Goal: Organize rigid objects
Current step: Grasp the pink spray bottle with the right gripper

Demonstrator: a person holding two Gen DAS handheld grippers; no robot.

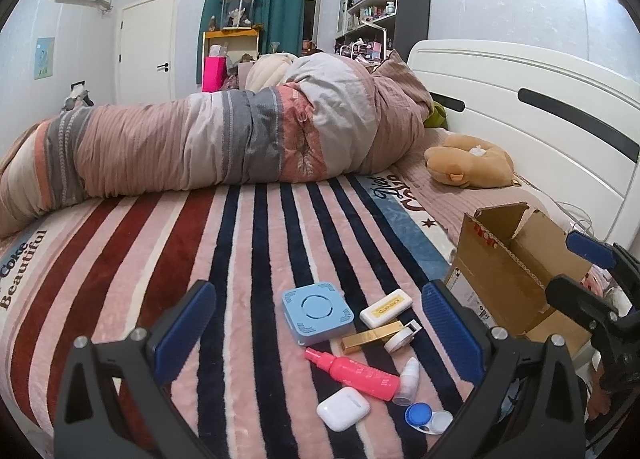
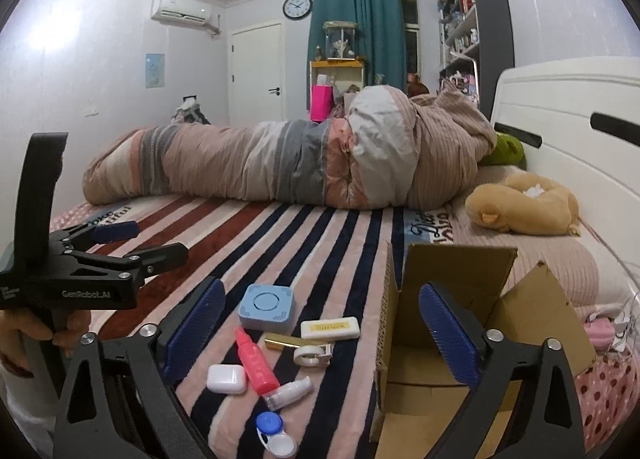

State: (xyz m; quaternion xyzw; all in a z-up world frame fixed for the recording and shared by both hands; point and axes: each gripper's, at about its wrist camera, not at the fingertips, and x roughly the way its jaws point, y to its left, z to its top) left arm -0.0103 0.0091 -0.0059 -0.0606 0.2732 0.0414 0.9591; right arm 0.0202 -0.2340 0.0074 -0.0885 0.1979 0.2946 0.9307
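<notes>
A striped blanket [image 1: 168, 259] reading "Coke Beautiful" carries an open cardboard box [image 2: 452, 323] near its headboard edge; just beside it lie a blue square case [image 1: 318, 313], pink bottle [image 1: 352, 373] and white earbud case [image 1: 343, 408]. The left gripper [image 1: 316, 333], marked "GenRobot.AI", and right gripper [image 2: 320, 337] are both spread, empty.

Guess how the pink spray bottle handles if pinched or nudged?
The pink spray bottle lies on its side on the plush striped blanket, so it may roll, though the pile probably damps that. It looks like rigid, smooth plastic: probably light, possibly slippery.
</notes>
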